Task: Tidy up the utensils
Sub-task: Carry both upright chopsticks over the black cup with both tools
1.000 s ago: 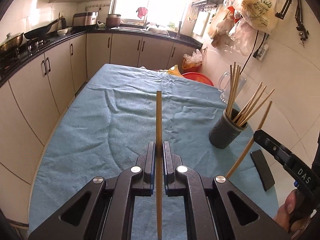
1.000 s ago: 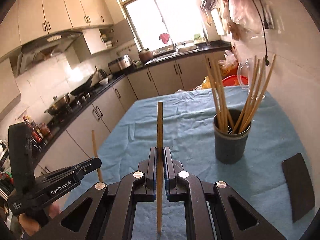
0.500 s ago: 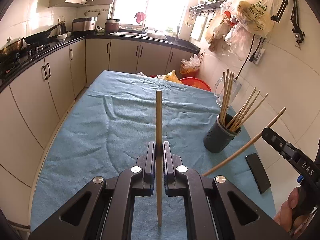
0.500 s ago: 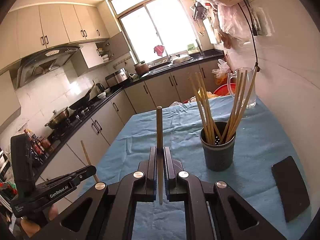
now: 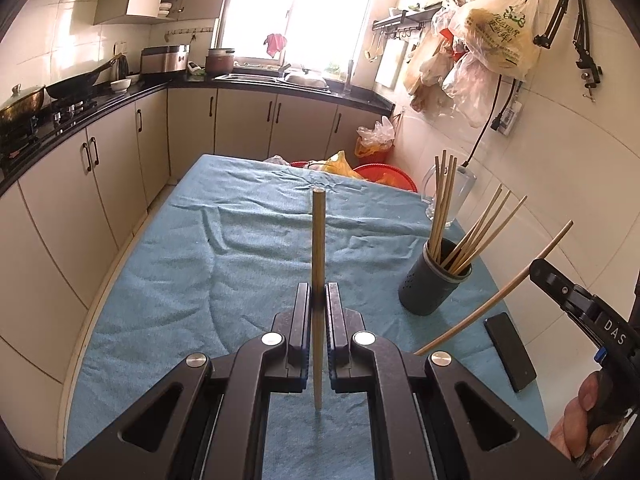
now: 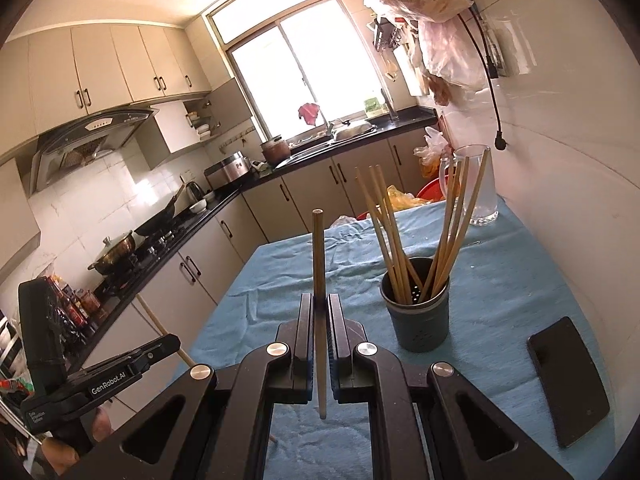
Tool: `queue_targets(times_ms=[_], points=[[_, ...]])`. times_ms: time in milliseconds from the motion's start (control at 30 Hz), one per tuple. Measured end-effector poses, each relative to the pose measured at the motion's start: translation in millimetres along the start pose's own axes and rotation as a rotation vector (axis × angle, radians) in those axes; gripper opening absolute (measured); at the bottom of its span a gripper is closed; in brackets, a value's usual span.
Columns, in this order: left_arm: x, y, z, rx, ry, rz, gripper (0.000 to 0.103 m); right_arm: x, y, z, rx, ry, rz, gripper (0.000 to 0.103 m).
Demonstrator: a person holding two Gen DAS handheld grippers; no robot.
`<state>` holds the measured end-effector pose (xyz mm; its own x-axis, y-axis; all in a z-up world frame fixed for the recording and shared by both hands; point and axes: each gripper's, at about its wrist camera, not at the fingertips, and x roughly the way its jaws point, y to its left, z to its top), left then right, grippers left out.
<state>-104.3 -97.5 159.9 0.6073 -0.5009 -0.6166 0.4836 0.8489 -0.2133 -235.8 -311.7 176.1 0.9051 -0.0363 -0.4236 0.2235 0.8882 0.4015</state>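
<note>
Gripping one chopstick apiece. Left gripper [image 5: 318, 300] clamped tight on a wooden chopstick [image 5: 318, 248], blunt end up and forward over the blue cloth [image 5: 168, 280], thin end hanging down between the jaws. Right gripper [image 6: 319, 308] likewise pinched shut on its own chopstick [image 6: 319, 256], standing nearly upright in that view. From the left wrist view, the right-hand tool enters at the right edge, fingers of the person's hand [image 5: 580, 412] wrapped on its handle, its stick slanting up towards the wall.

Further out: dark grey perforated holder [image 6: 416, 312] upright on the cloth, near the wall side of the table, already carrying a loose fan of chopsticks [image 6: 444, 236] leaning against its rim. Black phone [image 6: 568, 380] flat beside it, closer to the table edge. Clear glass jug [image 6: 478, 188] behind, by the wall.

Judged step: carrying, with both sticks lifted clear of the table and neither yet over the holder. Next, probably: bring the right stick above the holder's mouth, thin end down, aim for a gap among the leaning sticks, lower until the tip is inside, then release. Risk of knocking the fan or tipping the holder if brought in at a slant.
</note>
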Motion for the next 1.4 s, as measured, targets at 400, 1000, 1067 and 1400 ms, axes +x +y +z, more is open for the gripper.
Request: queue_targets(times_ms=[400,1000,1067,1400], points=[[-1.7,-6.8,3.0,0.015,-0.005,-0.005,0.006,-4.7,-3.8,0.1,0.016,-0.007,0.004,0.006],[-8.6,-16.4,6.0,0.031,-0.016,-0.011,0.006,-20.9,-7.6,5.0,0.023,-0.038,0.007,0.006],[-9.7,-18.7,7.0,0.037,-0.019,-0.013,0.006,-24.1,-8.1,5.7,0.026,-0.045,0.007,0.006],[-11.8,-43.3,17.9,0.084,-0.029,-0.034,0.006,-37.8,-10.4,13.5,0.022,-0.077,0.002,0.006]])
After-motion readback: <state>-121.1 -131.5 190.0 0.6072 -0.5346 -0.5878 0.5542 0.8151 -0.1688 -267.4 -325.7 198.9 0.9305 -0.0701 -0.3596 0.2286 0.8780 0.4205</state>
